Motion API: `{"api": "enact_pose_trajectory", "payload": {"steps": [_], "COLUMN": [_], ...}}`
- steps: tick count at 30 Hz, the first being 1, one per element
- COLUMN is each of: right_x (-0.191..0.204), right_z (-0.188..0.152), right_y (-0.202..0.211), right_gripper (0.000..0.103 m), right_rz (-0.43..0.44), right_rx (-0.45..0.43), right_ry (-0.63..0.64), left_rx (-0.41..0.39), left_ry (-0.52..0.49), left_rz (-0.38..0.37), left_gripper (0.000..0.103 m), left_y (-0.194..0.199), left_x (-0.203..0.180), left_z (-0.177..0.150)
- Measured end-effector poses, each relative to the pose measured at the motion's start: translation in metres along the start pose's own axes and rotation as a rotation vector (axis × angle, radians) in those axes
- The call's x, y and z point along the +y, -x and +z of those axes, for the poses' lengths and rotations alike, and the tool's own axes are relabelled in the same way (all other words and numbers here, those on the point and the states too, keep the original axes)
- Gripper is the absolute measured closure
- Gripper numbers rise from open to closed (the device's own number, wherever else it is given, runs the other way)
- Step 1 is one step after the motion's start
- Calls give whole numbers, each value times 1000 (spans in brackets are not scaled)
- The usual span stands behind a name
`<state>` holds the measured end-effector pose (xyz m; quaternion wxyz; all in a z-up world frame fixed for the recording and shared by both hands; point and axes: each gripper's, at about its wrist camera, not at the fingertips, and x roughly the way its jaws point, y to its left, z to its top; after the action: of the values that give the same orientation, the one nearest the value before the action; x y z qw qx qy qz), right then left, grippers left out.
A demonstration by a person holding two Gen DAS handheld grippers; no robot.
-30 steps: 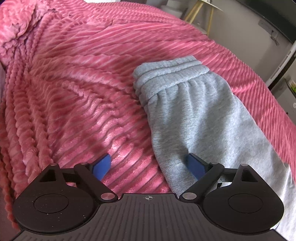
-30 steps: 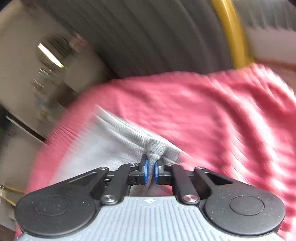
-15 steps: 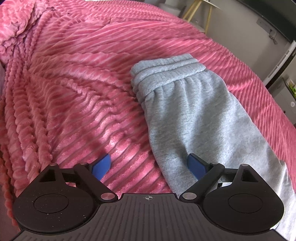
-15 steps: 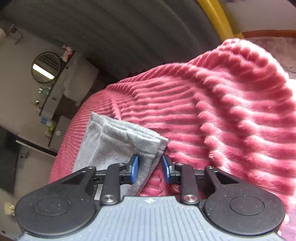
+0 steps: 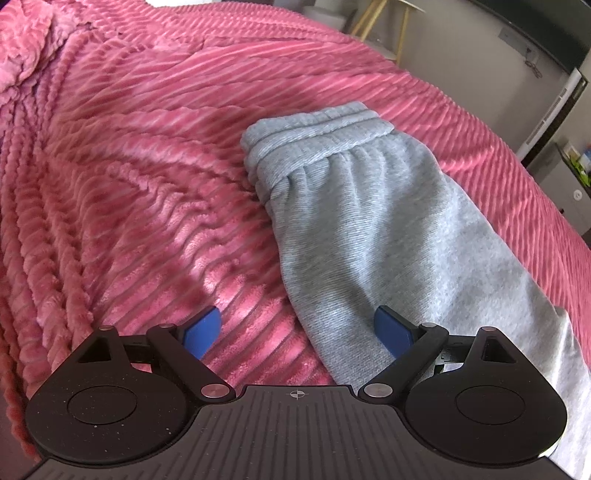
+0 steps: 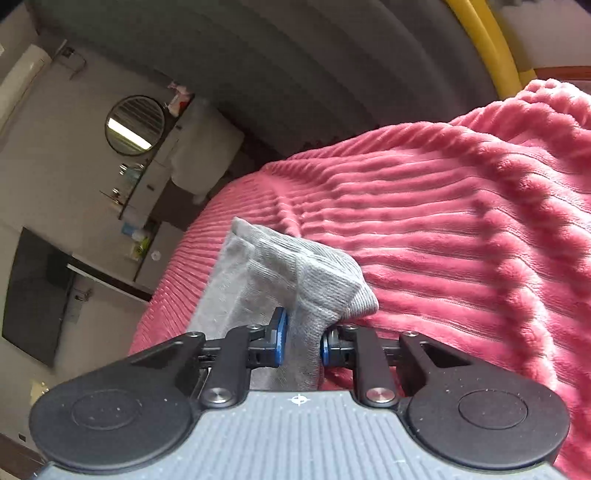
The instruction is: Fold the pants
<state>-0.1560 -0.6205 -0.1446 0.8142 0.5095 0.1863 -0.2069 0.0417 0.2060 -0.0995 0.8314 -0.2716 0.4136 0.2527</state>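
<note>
Grey sweatpants lie folded lengthwise on a pink ribbed blanket, with the elastic waistband at the far end. My left gripper hovers open and wide over the pants' left edge, one finger above the blanket and the other above the grey cloth. In the right wrist view the leg end of the pants is bunched and raised off the blanket. My right gripper is closing, with that cloth filling the gap between its blue pads.
Behind the bed stand a round mirror, a dark screen and shelves with small items. A yellow curved bar rises at the back. Wooden legs and a white cabinet stand past the bed's far side.
The right gripper let go of the leg end and opened half a second ago; its jaws have since narrowed around the bunched cloth. The left gripper has stayed still and open.
</note>
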Motion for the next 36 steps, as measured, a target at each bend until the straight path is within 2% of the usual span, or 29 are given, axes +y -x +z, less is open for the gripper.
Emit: {"api": "enact_pose_trajectory", "payload": {"steps": [3, 7, 11, 12, 17, 19, 21, 22, 29, 34, 36], "right_x": [-8, -17, -6, 1, 30, 36, 38, 37, 24, 34, 36], "right_z": [-4, -9, -11, -12, -25, -27, -27, -27, -26, -30, -30], "right_y": [-8, -9, -11, -13, -23, -26, -26, -26, -22, -23, -21], "right_gripper": [81, 75, 34, 27, 6, 6, 6, 6, 6, 6, 12], "right_rz": [-32, 12, 60, 60, 1, -23, -34, -30, 29, -20, -40], "right_rx": [15, 6, 13, 17, 8, 10, 7, 1, -23, -15, -25], "right_ry": [-2, -29, 35, 69, 206, 223, 226, 217, 158, 217, 192], "left_rx": [-5, -28, -84, -93, -72, -65, -81, -91, -75, -70, -75], "left_ry": [-13, -43, -133, -167, -351, -434, -566, -597, -478, -498, -512], "left_rz": [3, -22, -111, -125, -208, -177, -55, -41, -119, -105, -97], "left_gripper": [9, 9, 9, 9, 8, 8, 6, 5, 6, 6, 6], "left_y": [0, 3, 13, 14, 10, 4, -5, -7, -3, -5, -4], "left_x": [-2, -8, -24, -29, -61, -71, -81, -82, -65, -68, -71], "left_z": [-1, -2, -6, -8, -22, -29, -38, -41, -27, -29, -31]}}
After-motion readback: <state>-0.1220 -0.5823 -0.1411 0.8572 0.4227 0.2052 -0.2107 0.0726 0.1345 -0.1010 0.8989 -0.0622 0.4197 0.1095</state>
